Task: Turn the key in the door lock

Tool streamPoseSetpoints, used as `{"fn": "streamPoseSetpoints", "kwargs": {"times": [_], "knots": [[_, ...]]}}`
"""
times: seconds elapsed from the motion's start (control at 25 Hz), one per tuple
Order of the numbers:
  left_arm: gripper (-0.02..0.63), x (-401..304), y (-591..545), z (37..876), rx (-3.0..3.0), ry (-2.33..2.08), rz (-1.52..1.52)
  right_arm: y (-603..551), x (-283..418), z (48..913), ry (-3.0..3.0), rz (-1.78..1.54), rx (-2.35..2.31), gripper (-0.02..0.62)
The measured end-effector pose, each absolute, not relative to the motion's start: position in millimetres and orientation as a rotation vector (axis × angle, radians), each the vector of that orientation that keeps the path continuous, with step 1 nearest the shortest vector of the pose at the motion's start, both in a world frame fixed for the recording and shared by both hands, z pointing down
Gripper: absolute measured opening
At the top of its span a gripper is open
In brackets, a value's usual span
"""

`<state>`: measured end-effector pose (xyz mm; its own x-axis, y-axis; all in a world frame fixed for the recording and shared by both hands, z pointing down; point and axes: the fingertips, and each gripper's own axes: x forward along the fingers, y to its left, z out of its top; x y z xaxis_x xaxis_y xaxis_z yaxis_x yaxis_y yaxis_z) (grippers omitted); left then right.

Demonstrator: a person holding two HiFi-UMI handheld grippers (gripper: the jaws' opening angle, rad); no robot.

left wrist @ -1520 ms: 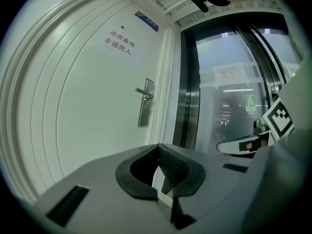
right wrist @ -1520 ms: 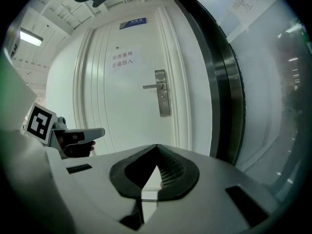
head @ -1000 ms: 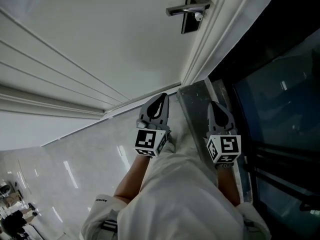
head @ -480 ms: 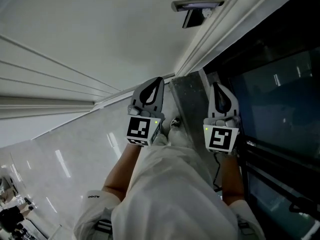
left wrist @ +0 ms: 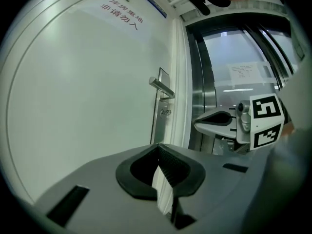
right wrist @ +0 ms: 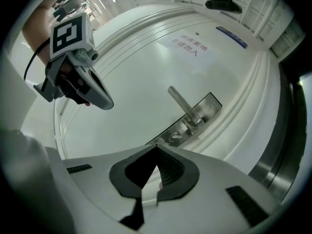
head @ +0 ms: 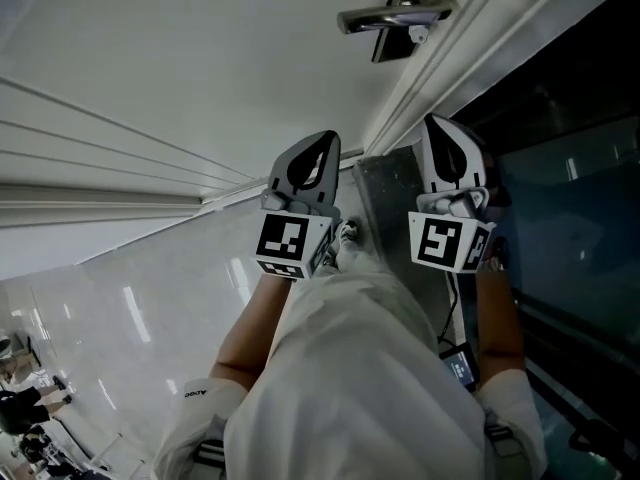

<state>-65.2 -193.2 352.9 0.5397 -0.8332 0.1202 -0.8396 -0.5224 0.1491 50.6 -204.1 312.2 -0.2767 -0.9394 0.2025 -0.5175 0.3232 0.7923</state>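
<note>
Left tongs (head: 326, 140) and right tongs (head: 441, 126) side by side, pointing forward; both pairs of jaws together, empty.

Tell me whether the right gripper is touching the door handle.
Apart. In the right gripper view, the right gripper, jaws shut, sits well short of the door handle, bare door between.

You stand on a pale, glossy floor (head: 130, 308) streaked with reflected light. To your right, a dark glass panel (head: 575, 178) sits in a metal frame (left wrist: 197, 87), with a paper notice (left wrist: 246, 73) stuck on it.
</note>
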Motion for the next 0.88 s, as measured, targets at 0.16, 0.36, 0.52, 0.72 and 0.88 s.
{"fn": "streamPoseSetpoints", "kwargs": {"times": [0.16, 0.36, 0.52, 0.72, 0.88], "knots": [[0.008, -63, -207, 343, 2.582, -1.491, 0.056, -232, 53, 298, -1.875, -0.904, 1.201, 0.003], [0.008, -54, -216, 334, 2.575, -1.545, 0.047, -257, 50, 286, -1.808, -1.065, 1.083, 0.003], [0.008, -48, -219, 323, 2.577, -1.589, 0.011, -270, 45, 285, -1.751, -1.154, 0.991, 0.009], [0.008, -50, -220, 314, 2.573, -1.638, 0.004, -286, 46, 285, -1.601, -1.268, 0.903, 0.081], [0.008, -50, -224, 320, 2.565, -1.629, -0.007, -297, 49, 288, -1.430, -1.381, 0.850, 0.080]]}}
